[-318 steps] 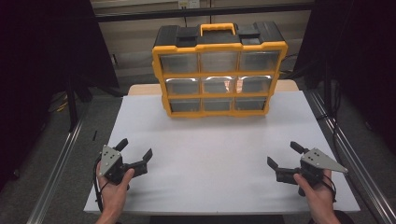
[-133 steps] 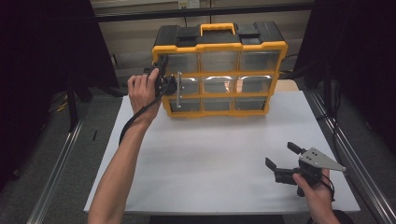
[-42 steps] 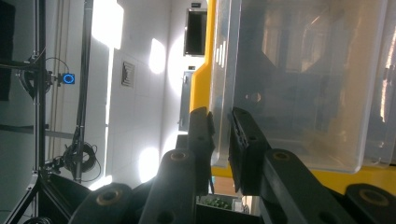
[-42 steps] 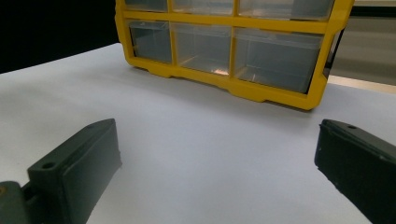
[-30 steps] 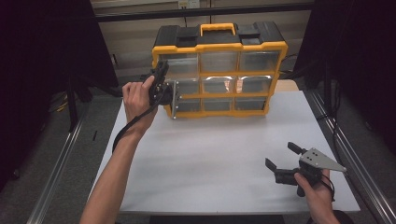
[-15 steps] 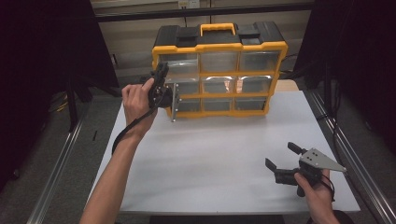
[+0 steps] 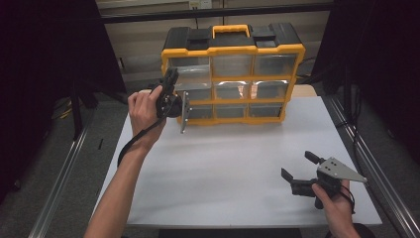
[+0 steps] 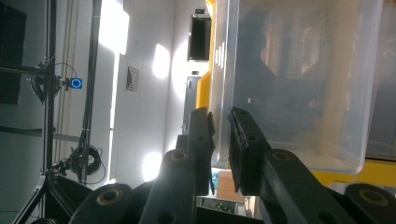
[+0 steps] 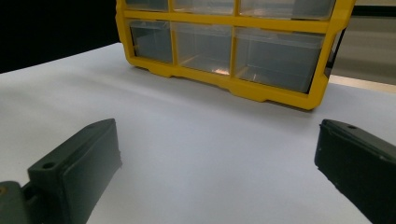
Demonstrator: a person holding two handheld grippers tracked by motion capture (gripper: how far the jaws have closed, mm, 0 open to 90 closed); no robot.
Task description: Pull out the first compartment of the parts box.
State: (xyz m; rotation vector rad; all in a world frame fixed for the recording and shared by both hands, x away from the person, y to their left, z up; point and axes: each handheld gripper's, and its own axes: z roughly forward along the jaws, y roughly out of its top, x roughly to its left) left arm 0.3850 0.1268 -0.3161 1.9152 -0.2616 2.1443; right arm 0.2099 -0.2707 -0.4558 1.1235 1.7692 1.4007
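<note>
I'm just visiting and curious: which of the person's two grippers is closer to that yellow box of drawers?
Left. The left gripper is at the organizer, jaws closed on a clear drawer at its left column. The right gripper rests open near the table's front edge, well away.

The worktop [image 7: 223, 168] lies open up front; the organiser [image 7: 233, 74] blocks the far edge, one drawer [image 7: 185, 106] seemingly jutting out.

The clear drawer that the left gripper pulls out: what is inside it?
Through its wall, the clear drawer looks empty; haze and glare hide its far corners. The left gripper clamps its front edge.
</note>
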